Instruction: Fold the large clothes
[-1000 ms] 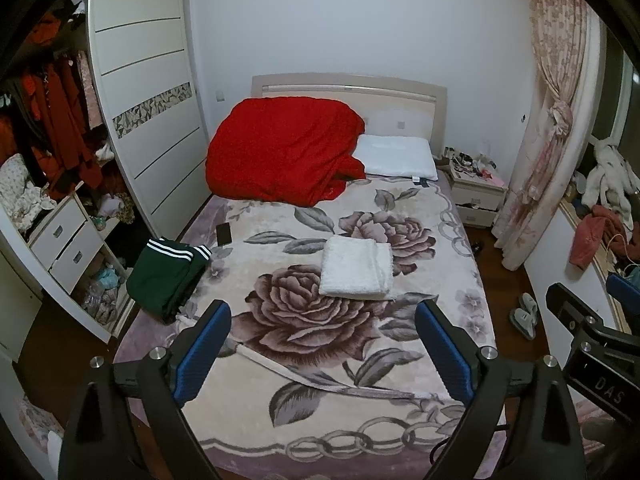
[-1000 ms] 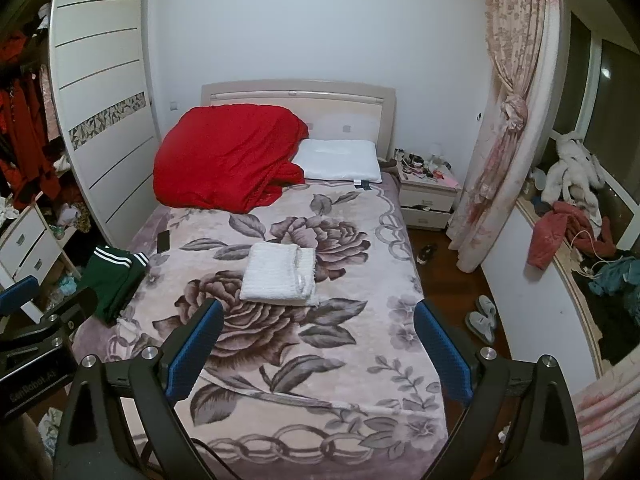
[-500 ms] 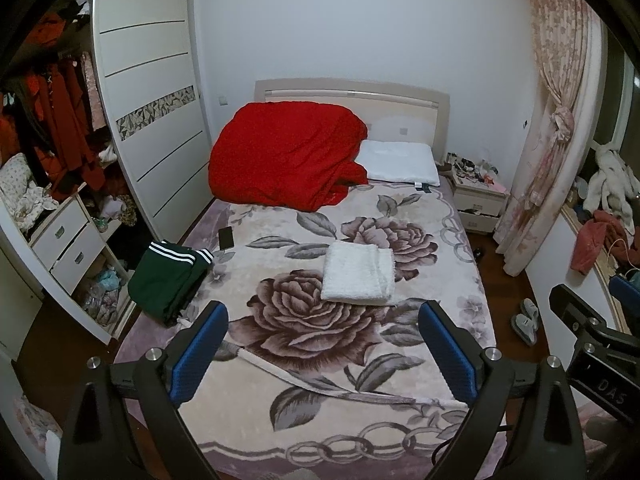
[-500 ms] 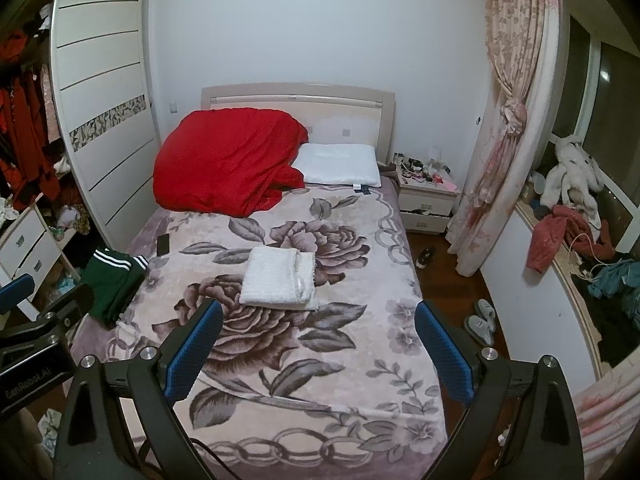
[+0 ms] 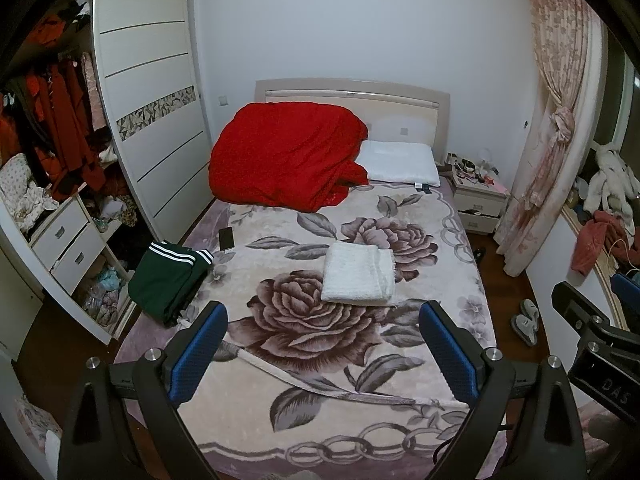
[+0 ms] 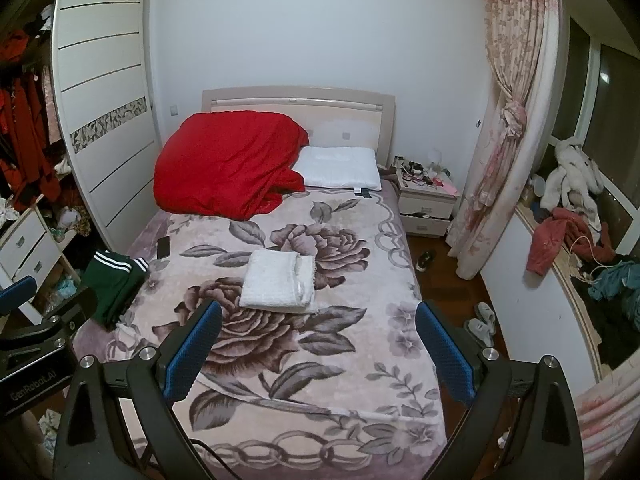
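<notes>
A white garment (image 5: 359,273) lies folded in a neat rectangle on the middle of the floral bed cover (image 5: 304,360); it also shows in the right wrist view (image 6: 279,286). A dark green garment with white stripes (image 5: 170,279) lies folded at the bed's left edge, also in the right wrist view (image 6: 114,284). My left gripper (image 5: 323,354) is open and empty, held high above the bed's foot. My right gripper (image 6: 319,354) is open and empty too, well back from the clothes.
A red quilt (image 5: 286,158) and white pillow (image 5: 396,162) lie at the bed's head. A phone (image 5: 226,238) lies near the left edge. A wardrobe (image 5: 148,92) and drawers (image 5: 66,242) stand left, a nightstand (image 5: 480,200), curtain (image 5: 554,128) and slippers (image 5: 526,320) right.
Both grippers have drawn slightly back and up from the bed, so the bed looks a little farther off. Nothing on the bed has moved.
</notes>
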